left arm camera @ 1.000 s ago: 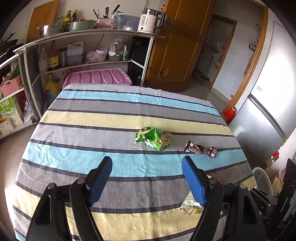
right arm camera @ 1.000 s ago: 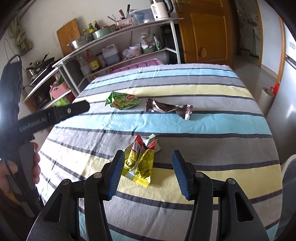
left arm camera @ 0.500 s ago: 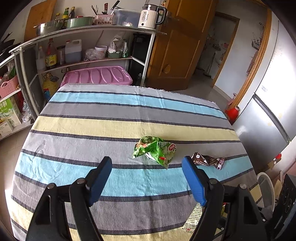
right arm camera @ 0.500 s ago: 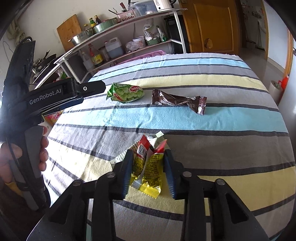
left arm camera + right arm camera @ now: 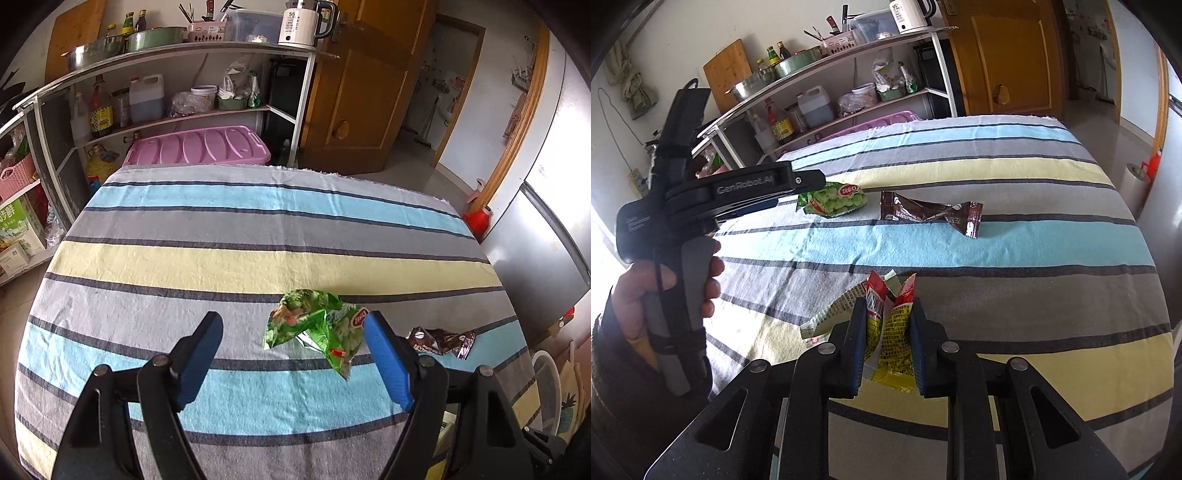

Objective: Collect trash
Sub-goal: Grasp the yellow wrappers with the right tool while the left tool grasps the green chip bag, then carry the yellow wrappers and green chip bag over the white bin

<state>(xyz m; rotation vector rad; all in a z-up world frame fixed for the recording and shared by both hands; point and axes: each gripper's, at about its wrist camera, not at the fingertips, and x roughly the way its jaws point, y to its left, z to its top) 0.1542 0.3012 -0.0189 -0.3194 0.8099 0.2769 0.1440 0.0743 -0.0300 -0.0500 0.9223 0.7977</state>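
Note:
A crumpled green snack bag (image 5: 317,332) lies on the striped tablecloth (image 5: 221,258), between the blue pads of my open left gripper (image 5: 293,332), nearer the right pad. A brown wrapper (image 5: 439,341) lies just right of it. In the right wrist view my right gripper (image 5: 886,314) is shut on a red and yellow wrapper (image 5: 892,325) at the table's near side. The green bag (image 5: 834,199) and brown wrapper (image 5: 931,214) lie farther back, with the left gripper's body (image 5: 701,199) over the table's left edge.
A metal shelf unit (image 5: 166,92) with bottles, pots and a kettle stands behind the table, a pink bin (image 5: 195,146) under it. A fridge (image 5: 535,240) stands to the right. A white bin (image 5: 546,391) stands at the table's right corner.
My left gripper has moved forward until the green bag lies between its pads. My right gripper has closed on the red and yellow wrapper.

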